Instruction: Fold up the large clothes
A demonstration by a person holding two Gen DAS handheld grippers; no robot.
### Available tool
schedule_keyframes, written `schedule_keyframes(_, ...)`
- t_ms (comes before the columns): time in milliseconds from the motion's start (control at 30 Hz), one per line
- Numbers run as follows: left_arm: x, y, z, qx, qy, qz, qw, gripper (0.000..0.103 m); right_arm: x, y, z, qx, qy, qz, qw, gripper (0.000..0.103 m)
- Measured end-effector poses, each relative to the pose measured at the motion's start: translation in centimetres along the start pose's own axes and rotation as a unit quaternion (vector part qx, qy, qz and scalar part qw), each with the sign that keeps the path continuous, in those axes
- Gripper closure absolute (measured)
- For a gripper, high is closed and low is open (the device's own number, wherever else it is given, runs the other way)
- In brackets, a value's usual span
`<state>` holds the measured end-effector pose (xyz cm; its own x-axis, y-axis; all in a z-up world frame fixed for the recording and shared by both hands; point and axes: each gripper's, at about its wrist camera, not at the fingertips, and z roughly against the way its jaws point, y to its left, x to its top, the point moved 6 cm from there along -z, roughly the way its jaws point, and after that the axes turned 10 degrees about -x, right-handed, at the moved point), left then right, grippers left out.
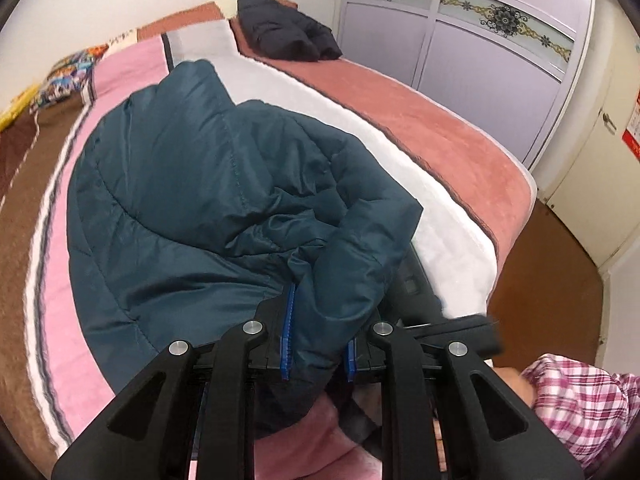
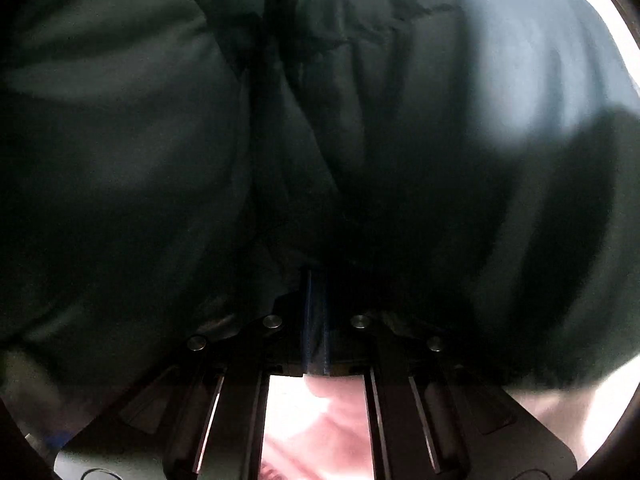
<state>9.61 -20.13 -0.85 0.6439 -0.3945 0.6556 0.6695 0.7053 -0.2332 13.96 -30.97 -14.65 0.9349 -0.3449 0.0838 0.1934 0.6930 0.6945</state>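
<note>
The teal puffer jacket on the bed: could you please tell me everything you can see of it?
The teal puffer jacket is a dark blue-green quilted garment of smooth, slightly shiny padded fabric with stitched seams. It lies crumpled across the bed, partly folded over itself, on pink and white covers. The left gripper has a bunched fold between its blue pads. In the right wrist view the jacket fills the frame, and the right gripper is shut on dark fabric.
</note>
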Motion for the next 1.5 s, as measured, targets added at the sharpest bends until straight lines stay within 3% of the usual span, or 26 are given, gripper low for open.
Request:
schedule_keyframes(167,-0.7,-0.2,-0.4,-0.003,0.007,0.001,1.0,0.084,-1.9,-1.2,5.5,0.025,-0.033,-0.006,0.999,0.093)
schedule_keyframes(333,-0.9,-0.7,-2.2,-0.005,0.022,-0.002,0.9997,0.082,-1.9,-6.1,11.4,-0.026,-0.113,-0.042,0.992,0.093)
schedule_keyframes(433,-1.2,-0.7,-3.2,-0.006,0.032,-0.001,0.9995,0.081,-1.4,-8.6,11.4,-0.039,-0.109,-0.074,0.99,0.093)
schedule_keyframes(533,-1.4,-0.6,-4.3,-0.001,0.039,-0.008,0.9992,0.078,-1.4,-8.7,10.5,-0.061,-0.101,-0.071,0.991,0.093)
schedule_keyframes(633,-1.6,-0.6,-5.1,0.006,0.04,-0.009,0.9992,0.069,-2.0,-7.3,11.8,-0.063,-0.111,-0.064,0.99,0.093)
schedule_keyframes(700,-1.6,-0.9,-5.4,0.002,0.038,-0.011,0.9992,0.056,-1.6,-5.7,13.0,-0.071,-0.122,-0.052,0.989,0.093)
schedule_keyframes(800,-1.4,-1.7,-5.1,-0.03,0.033,-0.004,0.999,0.034,-2.0,-5.2,14.8,-0.088,-0.137,-0.035,0.986,0.093)
schedule_keyframes(900,-0.9,-2.4,-4.0,-0.063,0.028,0.006,0.9976,0.028,-3.0,-5.1,16.0,-0.092,-0.148,-0.033,0.984,0.093)
schedule_keyframes(1033,-0.3,-3.0,-1.9,-0.092,0.022,0.011,0.9954,0.027,-2.7,-3.5,17.1,-0.1,-0.169,-0.018,0.98,0.093)
schedule_keyframes(1233,0.2,-3.0,3.1,-0.114,-0.023,0.004,0.9932,0.027,-2.7,-0.1,18.6,-0.111,-0.197,0.03,0.974,0.093)
schedule_keyframes(1333,1.0,-1.2,5.9,-0.083,-0.061,0.006,0.9947,0.03,-2.7,2.6,18.9,-0.113,-0.209,0.069,0.969,0.093)
schedule_keyframes(1500,3.4,4.2,7.6,0.007,-0.095,0.047,0.9944,0.061,-2.6,6.8,16.3,-0.11,-0.181,0.133,0.968,0.093)
